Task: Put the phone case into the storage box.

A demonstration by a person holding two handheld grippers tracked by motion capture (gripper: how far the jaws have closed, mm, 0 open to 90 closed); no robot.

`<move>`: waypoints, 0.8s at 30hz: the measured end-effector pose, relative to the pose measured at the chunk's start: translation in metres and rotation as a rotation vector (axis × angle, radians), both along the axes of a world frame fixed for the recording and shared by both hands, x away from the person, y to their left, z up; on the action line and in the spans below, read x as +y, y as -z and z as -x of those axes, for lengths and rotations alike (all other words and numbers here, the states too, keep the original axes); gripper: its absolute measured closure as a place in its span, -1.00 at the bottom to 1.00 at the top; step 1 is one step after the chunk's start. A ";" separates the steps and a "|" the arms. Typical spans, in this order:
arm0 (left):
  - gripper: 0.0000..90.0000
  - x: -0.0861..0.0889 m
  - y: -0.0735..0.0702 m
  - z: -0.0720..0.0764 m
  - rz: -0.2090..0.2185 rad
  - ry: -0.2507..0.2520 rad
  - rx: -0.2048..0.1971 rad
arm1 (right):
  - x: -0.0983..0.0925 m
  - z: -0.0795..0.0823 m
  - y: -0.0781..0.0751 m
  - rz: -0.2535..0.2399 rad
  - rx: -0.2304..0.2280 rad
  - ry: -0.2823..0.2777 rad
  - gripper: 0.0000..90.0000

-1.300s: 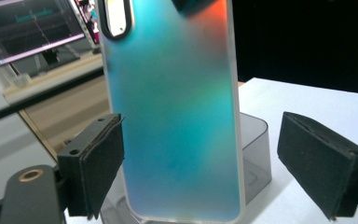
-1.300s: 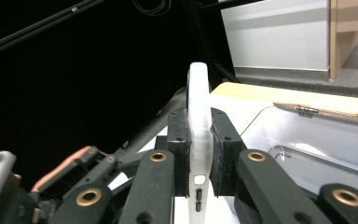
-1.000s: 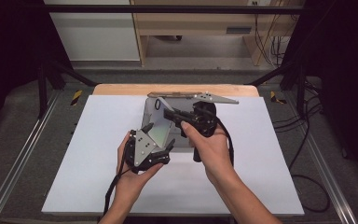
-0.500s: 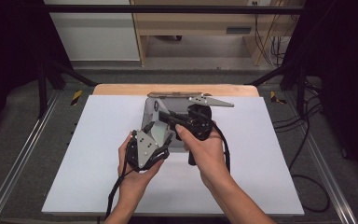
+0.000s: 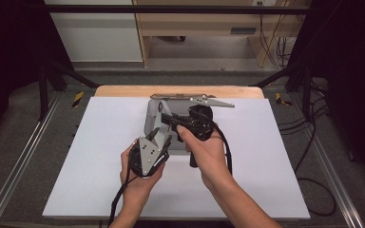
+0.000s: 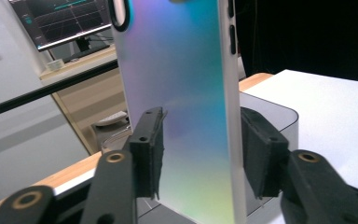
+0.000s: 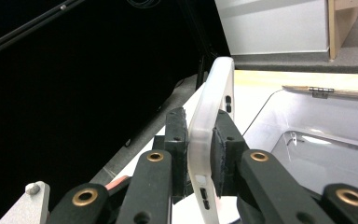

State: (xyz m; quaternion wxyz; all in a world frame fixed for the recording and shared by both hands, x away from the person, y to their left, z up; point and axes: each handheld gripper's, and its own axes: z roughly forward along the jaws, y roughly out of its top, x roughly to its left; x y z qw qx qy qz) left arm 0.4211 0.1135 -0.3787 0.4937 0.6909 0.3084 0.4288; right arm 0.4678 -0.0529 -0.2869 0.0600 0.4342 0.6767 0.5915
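Your right gripper (image 7: 199, 154), jaws clamped on the frosted phone case (image 7: 209, 140) edge, case upright, pale tray (image 7: 317, 140) beyond, white table (image 7: 251, 100) beneath.

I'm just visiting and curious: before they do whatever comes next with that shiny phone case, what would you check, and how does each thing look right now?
1. Right gripper has a firm hold on the phone case: ok, its pads press both faces of the edge.
2. Left gripper has a hold on the case: cannot tell, its jaws stand either side of it, with a gap showing at one pad.
3. Case is whole and unbent: ok as far as visible.
4. Grey box under the hands is open: ok, its lid is raised.
5. Box is empty: cannot tell, hands cover much of it.
6. White table around the hands is free: ok.
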 end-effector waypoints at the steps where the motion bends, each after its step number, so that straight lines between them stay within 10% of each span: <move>1: 0.25 0.001 0.000 0.000 -0.001 -0.004 -0.001 | 0.001 0.000 0.000 0.001 0.001 0.000 0.75; 24: 0.63 0.014 0.009 0.008 -0.046 -0.020 -0.015 | 0.009 -0.003 0.006 0.049 0.048 -0.012 0.52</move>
